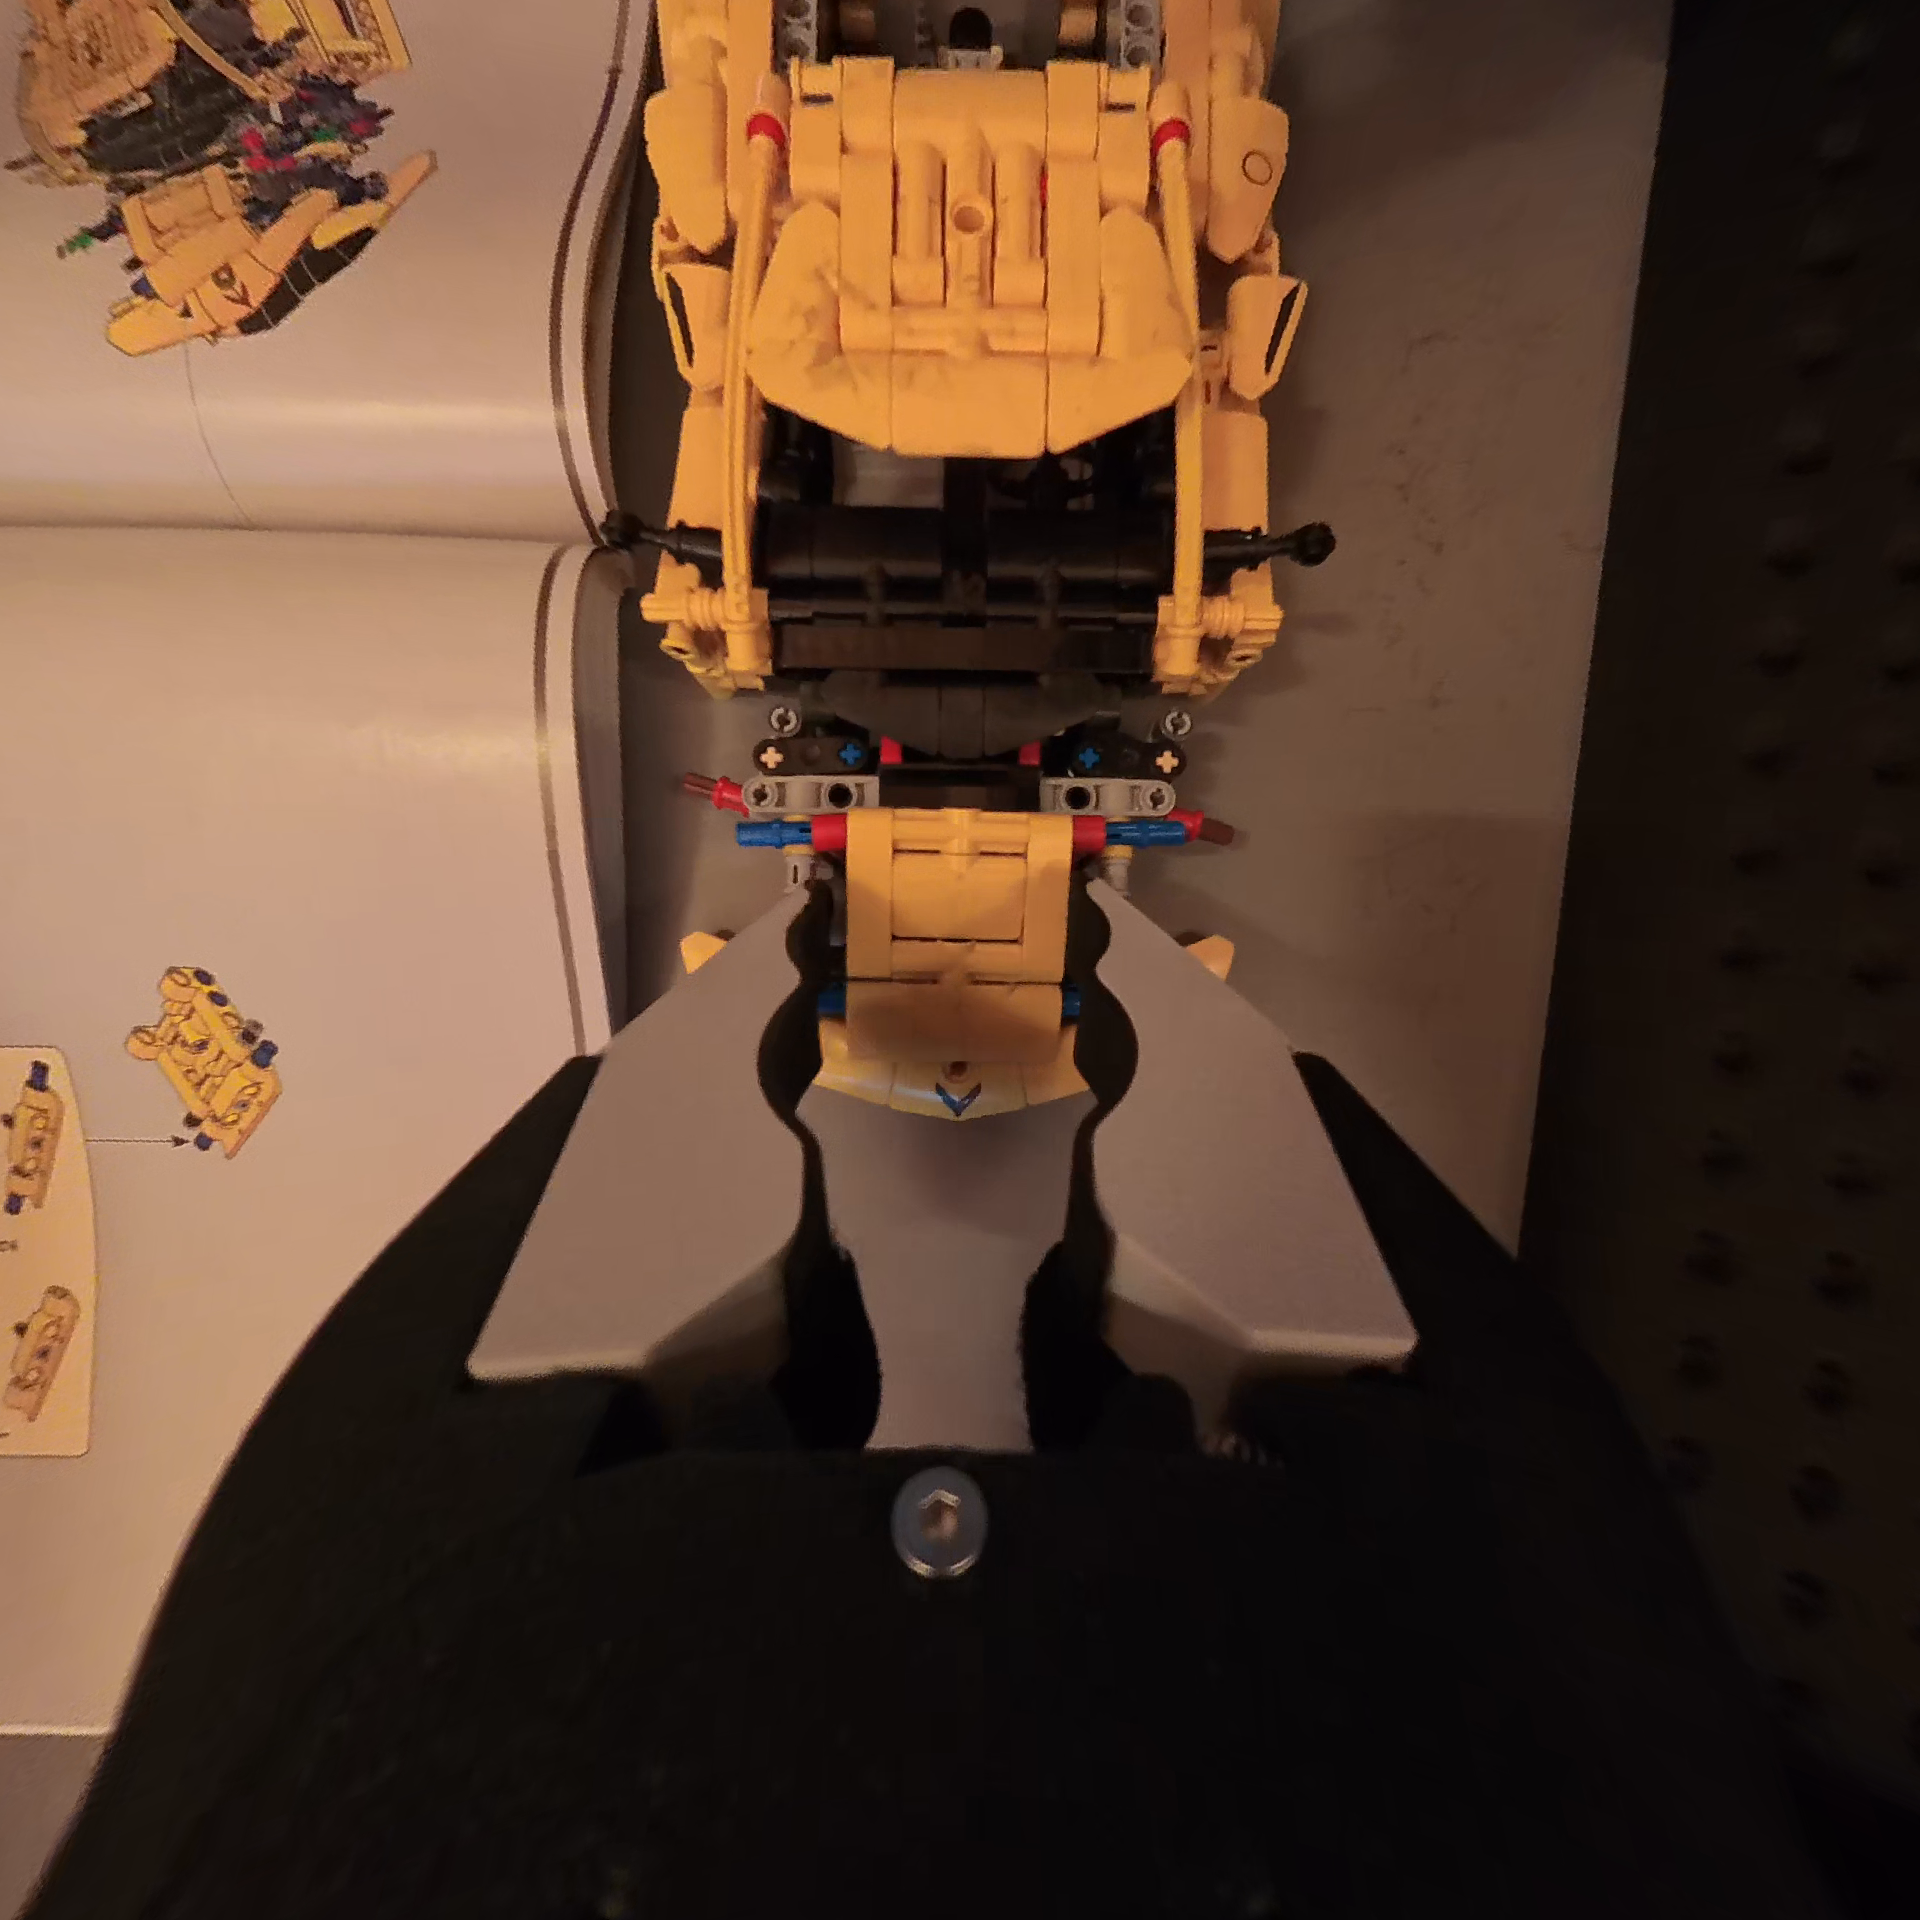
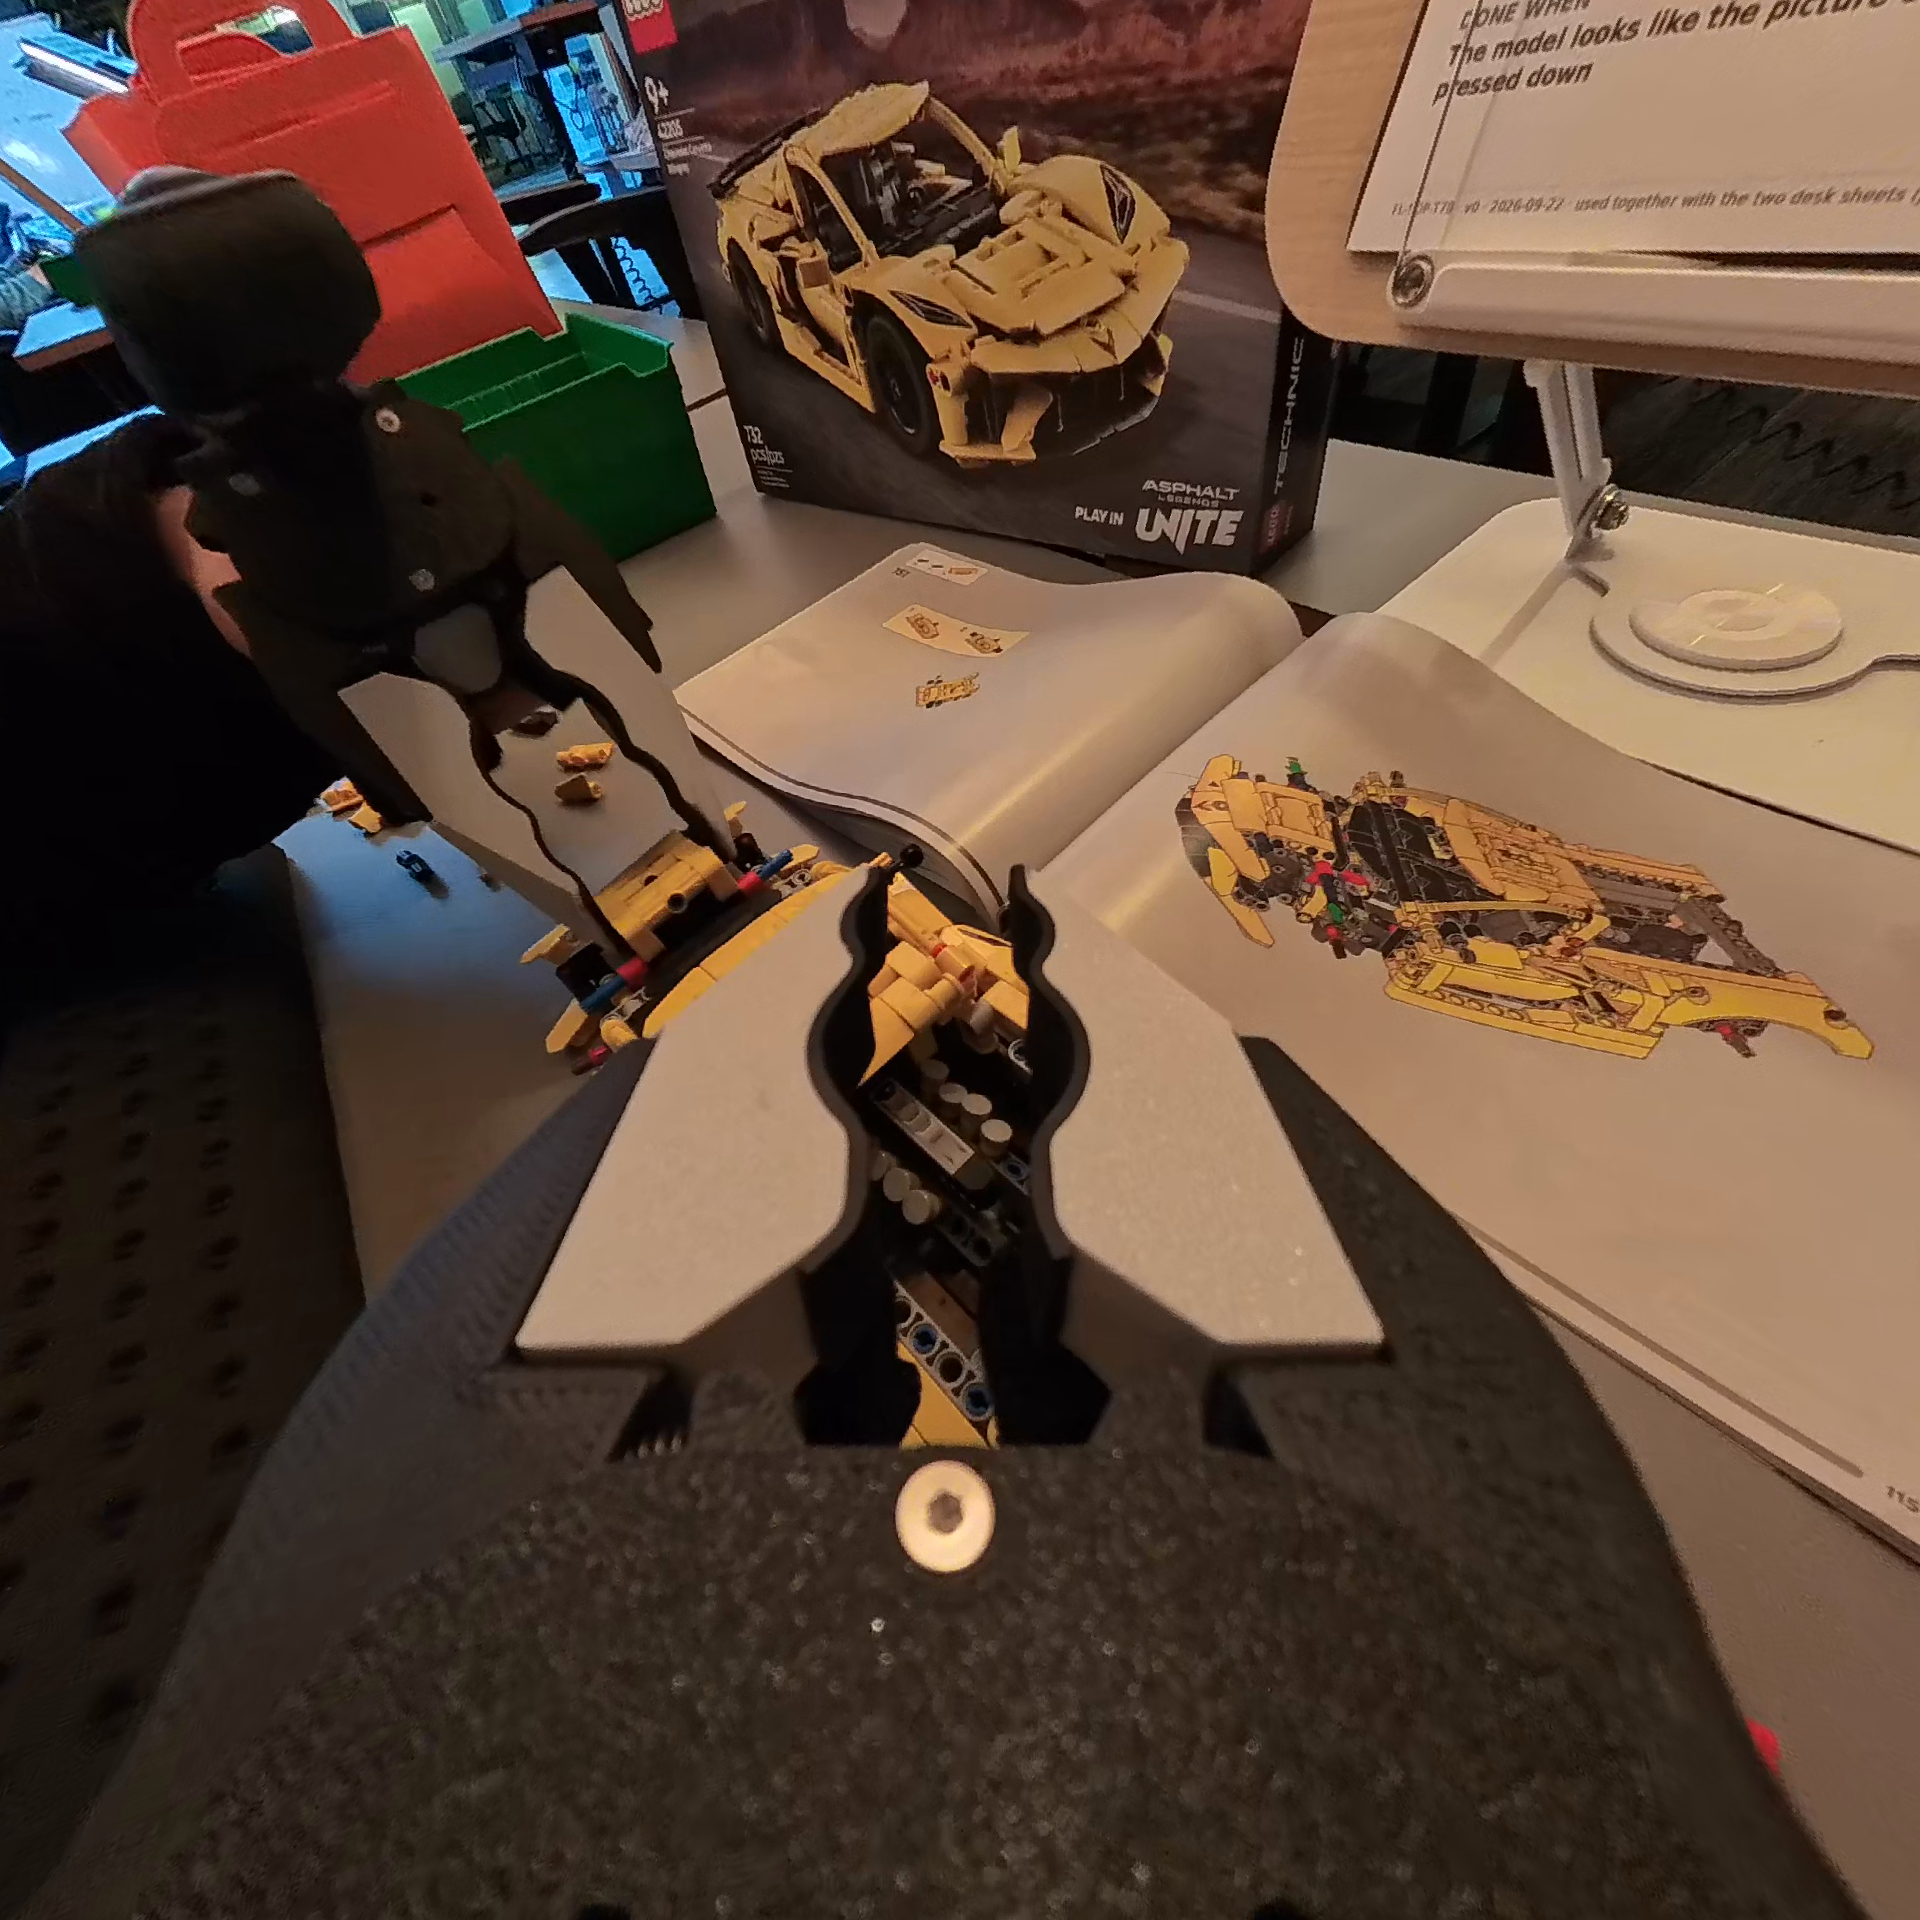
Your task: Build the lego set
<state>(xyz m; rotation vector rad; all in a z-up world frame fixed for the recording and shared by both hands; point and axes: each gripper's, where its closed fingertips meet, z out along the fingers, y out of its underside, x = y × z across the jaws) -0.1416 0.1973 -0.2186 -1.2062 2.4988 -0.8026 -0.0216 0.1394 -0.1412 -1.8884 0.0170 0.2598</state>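
Note:
A yellow lego car (image 1: 966,343) lies on a grey table, nose towards my left gripper. My left gripper (image 1: 951,899) is shut on the car's yellow nose section (image 1: 956,935), one finger on each side, just below the red and blue pins. In the right wrist view the left gripper (image 2: 670,888) comes down on that nose section (image 2: 665,883) from the upper left. My right gripper (image 2: 945,894) is closed on the car's body (image 2: 935,997) from the other end. Grey cylinders and a black beam show in the gap between its fingers.
An open instruction booklet (image 2: 1351,1195) lies beside the car, also in the left wrist view (image 1: 312,727). Behind stand the set's box (image 2: 987,312), a green bin (image 2: 582,416), a red bag (image 2: 343,187) and a white sheet stand (image 2: 1662,582). Loose yellow pieces (image 2: 582,774) lie behind the left gripper. A dark perforated mat (image 2: 156,1195) borders the table.

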